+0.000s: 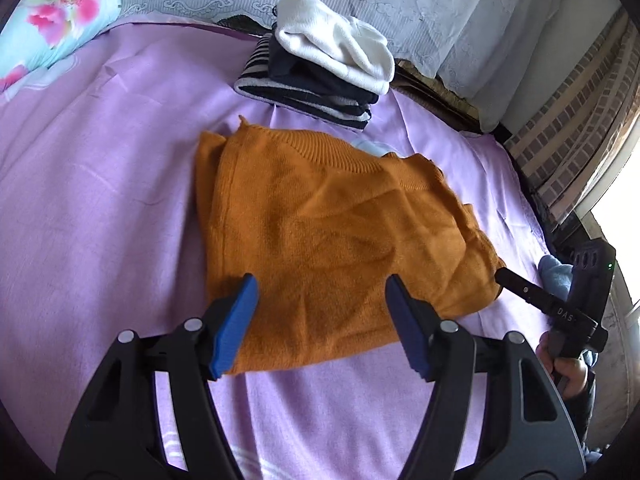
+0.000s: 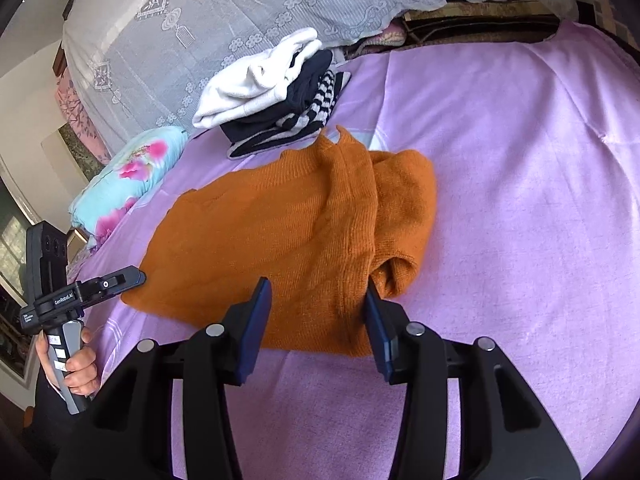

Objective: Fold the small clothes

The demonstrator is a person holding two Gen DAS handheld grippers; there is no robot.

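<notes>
left wrist: left gripper [image 1: 320, 300] fingers [image 1: 234, 326] released, spread above the near edge of the orange sweater [image 1: 332, 236], partly folded on the purple bedsheet [image 1: 100, 200]; folded clothes stack [image 1: 320, 68] beyond | right wrist: right gripper [image 2: 318, 312] fingers [image 2: 254, 330] apart, gripping nothing, over the sweater's near hem; left hand [image 2: 80, 368] holds its handle at the side.

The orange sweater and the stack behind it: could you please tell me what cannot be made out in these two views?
- Left wrist view: a pale blue item behind the orange sweater is mostly hidden by it; unidentifiable.
- Both views: the stack under the white garment shows only edges; the piece count is unclear.
- Right wrist view: the sweater's sleeves are folded out of sight.
- Left wrist view: the right gripper is side-on, its opening hidden.
</notes>
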